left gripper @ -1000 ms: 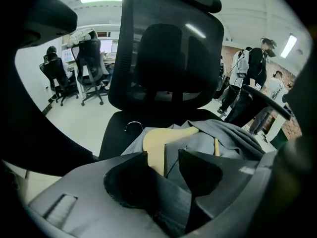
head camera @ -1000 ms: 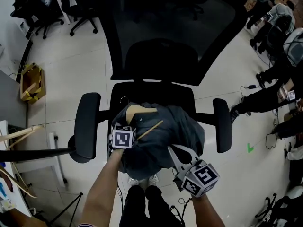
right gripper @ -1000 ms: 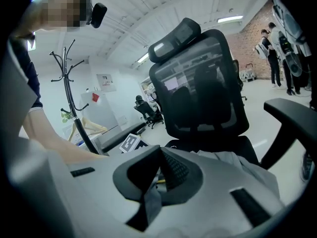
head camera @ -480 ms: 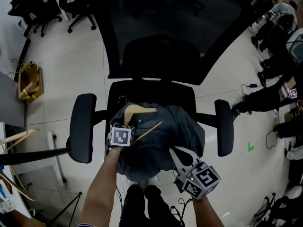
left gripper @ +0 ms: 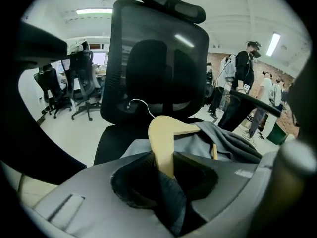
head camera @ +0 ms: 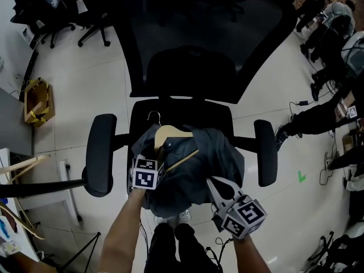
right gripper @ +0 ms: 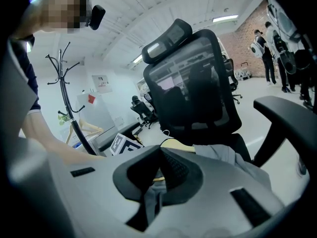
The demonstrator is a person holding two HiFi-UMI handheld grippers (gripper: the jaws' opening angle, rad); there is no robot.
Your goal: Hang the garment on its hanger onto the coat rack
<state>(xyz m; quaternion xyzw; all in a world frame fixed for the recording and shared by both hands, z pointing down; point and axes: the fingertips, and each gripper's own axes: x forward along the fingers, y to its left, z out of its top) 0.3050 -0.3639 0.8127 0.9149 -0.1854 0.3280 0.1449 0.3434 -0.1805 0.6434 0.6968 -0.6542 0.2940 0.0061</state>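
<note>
A black mesh-backed office chair (head camera: 193, 67) blocked the way ahead, its tall backrest behind the seat and its padded armrests (head camera: 101, 152) closing both sides. A grey garment (head camera: 210, 164) on a wooden hanger (head camera: 170, 134) filled the seat. Leftward, pale tiled floor (head camera: 74, 95) lay open toward the black coat rack (right gripper: 63, 93). Several people's legs (head camera: 318, 115) crowded the right edge.

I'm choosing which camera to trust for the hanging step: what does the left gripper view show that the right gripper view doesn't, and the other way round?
Only the left gripper view: how the left hand-held gripper grips. Its jaws, which have just been closing, clamp the pale wooden hanger. Only the right gripper view: the black metal coat rack, and the right hand-held gripper pinching the grey fabric garment. Both: the black mesh office chair, the hanger and the garment.
</note>
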